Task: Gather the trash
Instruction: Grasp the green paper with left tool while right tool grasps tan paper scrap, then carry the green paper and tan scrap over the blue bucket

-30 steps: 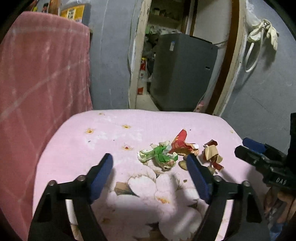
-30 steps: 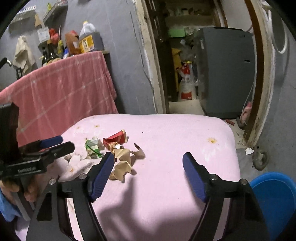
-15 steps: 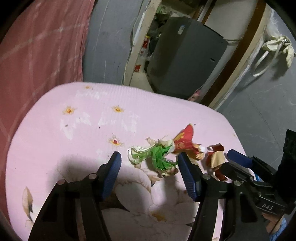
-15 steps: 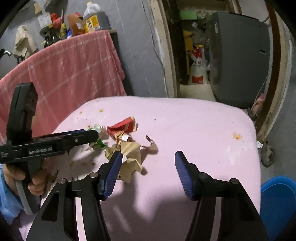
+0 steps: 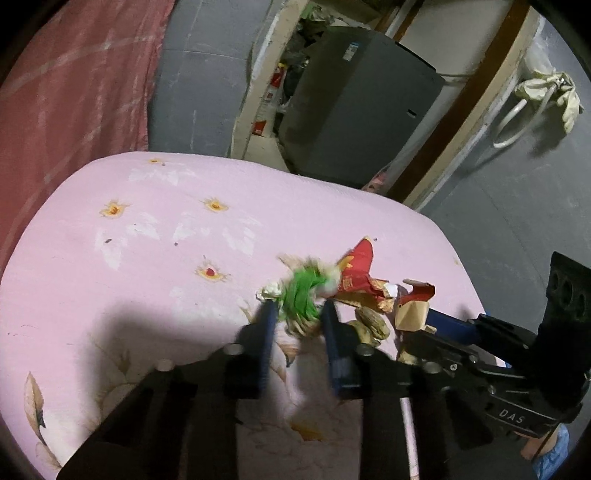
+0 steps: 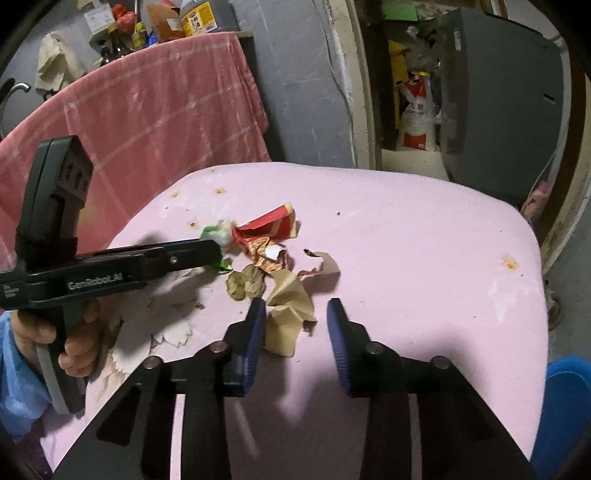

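A small heap of trash lies on a pink flowered cloth (image 5: pixel 147 266). My left gripper (image 5: pixel 297 314) has its jaws narrowed around a green and white crumpled wrapper (image 5: pixel 301 291), which is blurred. Beside it lie a red wrapper (image 5: pixel 358 273), nut shells (image 5: pixel 373 325) and brown torn paper (image 5: pixel 412 314). In the right wrist view my right gripper (image 6: pixel 295 314) is partly open around the near end of the brown paper (image 6: pixel 288 306), with the red wrapper (image 6: pixel 269 229) and the left gripper (image 6: pixel 214 251) behind it.
A pink checked cloth (image 6: pixel 147 110) hangs behind the table on the left. A grey appliance (image 6: pixel 495 103) stands in the doorway beyond the far edge. A blue bin (image 6: pixel 565 406) sits low at the right of the table. Bottles (image 6: pixel 192 18) stand above the hanging cloth.
Both grippers have moved forward to the trash and narrowed. The left jaws have come in around the green wrapper; the right jaws now flank the brown paper.
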